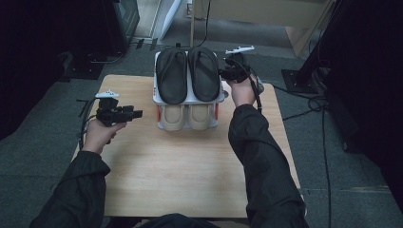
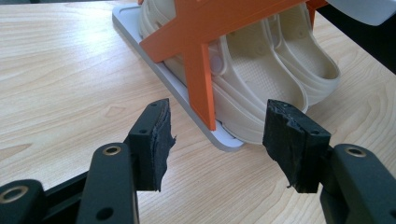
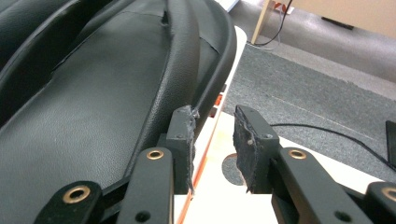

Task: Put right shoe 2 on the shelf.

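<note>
Black slippers (image 1: pixel 188 73) on top tier of the shoe rack (image 1: pixel 189 100), back middle of your tabletop (image 1: pixel 180 171).
Beige clogs (image 1: pixel 186 117) sit on the lower tier. Your right gripper (image 1: pixel 227 72) is at the right black slipper's edge, jaws part open, one pad against its rim, nothing clamped. Your left gripper (image 1: pixel 138 113) is left of the rack, jaws open, empty.

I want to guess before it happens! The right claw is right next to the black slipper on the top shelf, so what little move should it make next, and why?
Probably slide the right claw a bit further onto the rim of the right black slipper and squeeze. Its jaws stand apart with nothing pressed between them, one pad already against the slipper's edge on the shoe rack. The left claw waits open by the beige slippers.
</note>
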`<act>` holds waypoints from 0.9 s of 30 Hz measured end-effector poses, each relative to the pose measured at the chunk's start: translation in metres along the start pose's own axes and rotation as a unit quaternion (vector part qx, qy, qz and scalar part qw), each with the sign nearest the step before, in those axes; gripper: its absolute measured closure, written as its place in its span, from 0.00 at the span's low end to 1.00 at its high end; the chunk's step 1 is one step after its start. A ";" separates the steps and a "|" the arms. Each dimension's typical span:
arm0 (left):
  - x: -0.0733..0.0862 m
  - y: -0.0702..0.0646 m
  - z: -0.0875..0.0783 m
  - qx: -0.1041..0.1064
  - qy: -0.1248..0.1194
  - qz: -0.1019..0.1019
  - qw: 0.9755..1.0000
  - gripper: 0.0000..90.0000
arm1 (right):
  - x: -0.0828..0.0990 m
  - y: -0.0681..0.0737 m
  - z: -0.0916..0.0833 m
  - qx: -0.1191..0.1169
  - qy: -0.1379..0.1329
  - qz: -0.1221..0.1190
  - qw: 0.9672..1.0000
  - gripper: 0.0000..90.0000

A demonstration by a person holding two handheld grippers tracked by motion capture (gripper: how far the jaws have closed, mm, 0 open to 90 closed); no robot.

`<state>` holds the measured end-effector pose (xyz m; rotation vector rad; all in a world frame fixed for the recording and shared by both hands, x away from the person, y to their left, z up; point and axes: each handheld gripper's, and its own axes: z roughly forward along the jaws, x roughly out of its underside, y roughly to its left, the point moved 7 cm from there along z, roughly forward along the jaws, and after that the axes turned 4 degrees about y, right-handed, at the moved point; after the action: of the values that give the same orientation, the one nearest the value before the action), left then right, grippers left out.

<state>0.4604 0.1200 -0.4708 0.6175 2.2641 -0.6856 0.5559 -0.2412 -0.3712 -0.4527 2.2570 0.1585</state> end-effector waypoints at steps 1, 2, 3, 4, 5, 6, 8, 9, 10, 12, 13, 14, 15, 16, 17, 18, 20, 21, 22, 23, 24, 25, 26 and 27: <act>0.000 0.000 0.000 0.000 0.001 0.000 1.000 0.47 | 0.000 0.001 0.000 -0.001 -0.001 -0.005 1.000 0.76; 0.000 0.000 0.000 0.001 0.002 0.001 1.000 0.47 | 0.000 0.003 -0.001 -0.003 -0.002 -0.004 1.000 0.76; 0.000 0.000 0.000 0.001 0.002 0.002 1.000 0.47 | 0.000 0.005 -0.001 -0.006 -0.004 -0.007 1.000 0.76; 0.000 -0.001 0.001 0.001 0.003 0.003 1.000 0.47 | 0.000 0.006 -0.001 -0.007 -0.003 -0.005 1.000 0.76; 0.001 -0.001 0.001 0.000 0.003 0.004 1.000 0.47 | 0.000 0.007 -0.001 -0.007 -0.003 -0.008 1.000 0.76; 0.000 -0.001 0.001 0.001 0.003 0.004 1.000 0.47 | 0.000 0.008 -0.001 -0.008 -0.003 -0.009 1.000 0.76; 0.000 -0.001 0.001 0.002 0.002 0.004 1.000 0.47 | 0.000 0.010 -0.002 -0.013 -0.005 -0.007 1.000 0.76; 0.000 -0.002 0.001 0.003 0.002 0.004 1.000 0.47 | 0.000 0.012 -0.002 -0.014 -0.005 -0.007 1.000 0.76; 0.001 -0.002 0.001 0.004 0.003 0.004 1.000 0.47 | 0.000 0.012 -0.002 -0.013 -0.003 -0.008 1.000 0.76; 0.001 -0.002 0.001 0.004 0.004 0.005 1.000 0.47 | 0.000 0.013 -0.002 -0.015 -0.003 -0.009 1.000 0.75; 0.001 -0.002 0.001 0.005 0.003 0.005 1.000 0.47 | 0.000 0.012 -0.002 -0.015 -0.004 -0.010 1.000 0.74; 0.001 -0.002 0.001 0.005 0.003 0.005 1.000 0.47 | 0.000 0.012 -0.002 -0.015 -0.003 -0.006 1.000 0.73; 0.001 -0.002 0.001 0.005 0.002 0.005 1.000 0.47 | 0.000 0.012 -0.002 -0.016 -0.003 -0.004 1.000 0.72; 0.001 -0.002 0.001 0.004 0.003 0.004 1.000 0.47 | 0.000 0.012 -0.002 -0.016 -0.003 -0.003 1.000 0.72; 0.001 -0.001 0.001 0.004 0.002 0.004 1.000 0.47 | 0.000 0.011 -0.003 -0.017 -0.003 -0.004 1.000 0.71; 0.001 -0.001 0.001 0.005 0.002 0.004 1.000 0.47 | 0.000 0.011 -0.003 -0.018 -0.004 -0.006 1.000 0.70; 0.001 -0.001 0.001 0.004 0.002 0.004 1.000 0.47 | 0.001 0.011 -0.003 -0.020 -0.004 -0.005 1.000 0.68; 0.001 -0.001 0.001 0.004 0.002 0.003 1.000 0.47 | 0.001 0.010 -0.004 -0.021 -0.009 -0.007 1.000 0.67; 0.001 -0.001 0.001 0.004 0.002 0.003 1.000 0.47 | 0.001 0.010 -0.005 -0.023 -0.015 -0.007 1.000 0.66; 0.001 -0.001 0.001 0.004 0.003 0.003 1.000 0.47 | 0.002 0.010 -0.006 -0.026 -0.017 -0.004 1.000 0.65; 0.001 -0.001 0.001 0.004 0.003 0.003 1.000 0.47 | 0.003 0.009 -0.006 -0.029 -0.018 0.000 0.999 0.65; 0.001 -0.002 0.001 0.004 0.003 0.003 1.000 0.47 | 0.005 0.009 -0.007 -0.034 -0.020 -0.003 0.999 0.65; 0.001 -0.002 0.001 0.003 0.003 0.003 1.000 0.46 | 0.006 0.009 -0.007 -0.033 -0.021 -0.004 0.999 0.64; 0.001 -0.002 0.001 0.003 0.004 0.004 1.000 0.46 | 0.008 0.009 -0.008 -0.033 -0.022 -0.006 0.999 0.64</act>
<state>0.4593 0.1184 -0.4715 0.6332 2.2656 -0.6883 0.5420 -0.2366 -0.3720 -0.4926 2.2097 0.2353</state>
